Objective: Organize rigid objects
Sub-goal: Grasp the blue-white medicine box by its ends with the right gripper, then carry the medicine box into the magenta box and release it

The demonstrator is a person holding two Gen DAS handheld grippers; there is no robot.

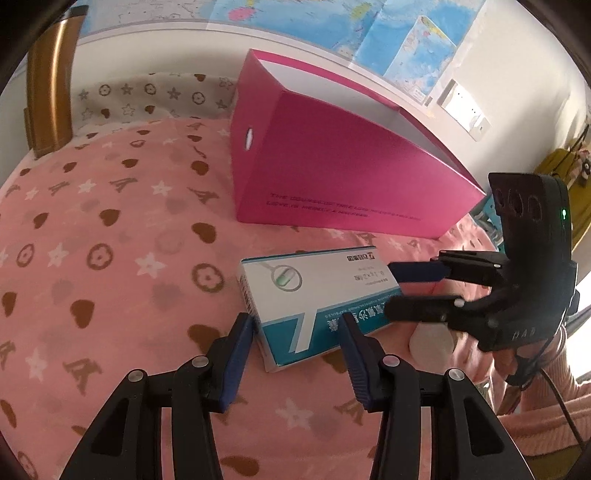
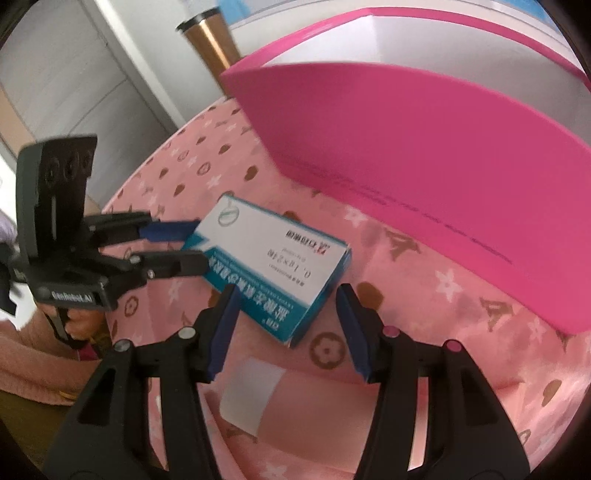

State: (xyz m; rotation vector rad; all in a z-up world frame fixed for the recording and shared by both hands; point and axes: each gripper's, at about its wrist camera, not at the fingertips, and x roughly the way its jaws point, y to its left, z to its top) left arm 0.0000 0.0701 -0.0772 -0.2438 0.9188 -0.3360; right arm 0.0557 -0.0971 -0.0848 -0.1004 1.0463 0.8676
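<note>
Progress: early, by my reading; the medicine box (image 1: 314, 295) lies flat outside the pink box (image 1: 332, 162), not yet stowed.
Done: nothing confirmed; the visible white inner wall of the pink box shows no contents, and its floor is hidden.
Left: lift the medicine box and set it inside the open-topped pink box, presumably.
Task item location: medicine box rests on the pink patterned blanket (image 1: 110, 236), just in front of the pink box's long side, apart from it.
Left gripper (image 1: 295, 325): jaws spread wide, straddling one end of the medicine box; whether the pads touch it cannot be told.
Right gripper (image 2: 286, 299): jaws spread wide around the opposite end, nothing clamped.
Count, medicine boxes: one.
Count, pink boxes: one.
Count, grippers: two.
Other items: one gold tumbler (image 2: 210, 44) beyond the pink box's far corner; one pale flat card (image 2: 251, 395) on the blanket below the right gripper; wall maps (image 1: 369, 26) behind.
</note>
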